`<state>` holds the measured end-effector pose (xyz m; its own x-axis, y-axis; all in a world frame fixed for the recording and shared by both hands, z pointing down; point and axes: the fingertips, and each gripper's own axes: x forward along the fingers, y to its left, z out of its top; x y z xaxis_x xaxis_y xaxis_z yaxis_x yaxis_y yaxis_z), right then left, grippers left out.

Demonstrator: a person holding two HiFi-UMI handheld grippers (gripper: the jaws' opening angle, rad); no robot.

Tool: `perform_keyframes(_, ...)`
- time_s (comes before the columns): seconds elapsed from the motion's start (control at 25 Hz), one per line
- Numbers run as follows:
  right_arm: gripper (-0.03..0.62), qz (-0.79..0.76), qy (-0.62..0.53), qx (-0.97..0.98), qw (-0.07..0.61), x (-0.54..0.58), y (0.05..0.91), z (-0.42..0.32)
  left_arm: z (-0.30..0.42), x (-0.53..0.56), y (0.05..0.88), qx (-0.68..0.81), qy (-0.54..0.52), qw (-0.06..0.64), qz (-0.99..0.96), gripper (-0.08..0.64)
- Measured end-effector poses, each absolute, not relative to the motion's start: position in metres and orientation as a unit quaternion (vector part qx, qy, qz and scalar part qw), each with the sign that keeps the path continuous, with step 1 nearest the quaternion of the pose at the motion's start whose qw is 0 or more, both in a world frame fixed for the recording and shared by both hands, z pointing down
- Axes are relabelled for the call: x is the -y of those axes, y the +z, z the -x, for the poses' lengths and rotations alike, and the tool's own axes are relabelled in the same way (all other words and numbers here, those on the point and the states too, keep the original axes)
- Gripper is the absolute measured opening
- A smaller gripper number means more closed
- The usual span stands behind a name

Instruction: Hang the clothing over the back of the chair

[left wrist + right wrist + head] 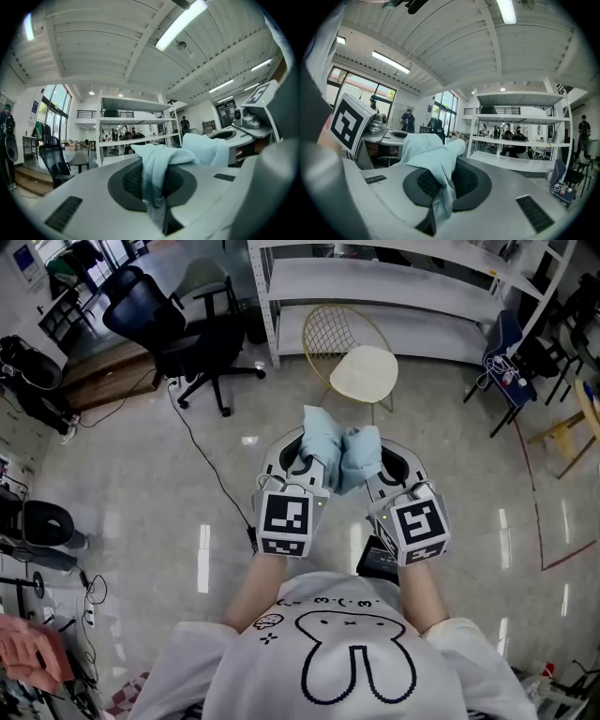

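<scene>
**Cloth held, chair bare**

Head view: the left gripper (302, 465) and right gripper (382, 470) hold the blue cloth (337, 451) up between them. The chair (364, 373) stands ahead, well apart.
Left gripper view: jaws pinch the cloth.
Right gripper view: the same.
Hanging is not yet done.

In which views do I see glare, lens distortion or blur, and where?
Head view: white streaks of lamp glare on the glossy floor; the blue cloth is sharp. Left gripper view: strong fisheye curve, dark corners, the ceiling lamp burnt out, cloth soft near the lens. Right gripper view: same curve; the ceiling beams bow.
</scene>
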<state>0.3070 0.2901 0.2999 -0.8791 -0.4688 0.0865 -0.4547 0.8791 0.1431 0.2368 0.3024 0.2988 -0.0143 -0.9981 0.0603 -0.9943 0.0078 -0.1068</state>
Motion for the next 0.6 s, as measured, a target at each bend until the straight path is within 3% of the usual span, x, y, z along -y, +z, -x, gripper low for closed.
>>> perform_keyframes(0.6,0.037,-0.283,-0.071,0.954,0.066,-0.231,0.296,-0.181,-0.106,-0.24,0.294,-0.677,-0.051,0.032,0.734,0.037)
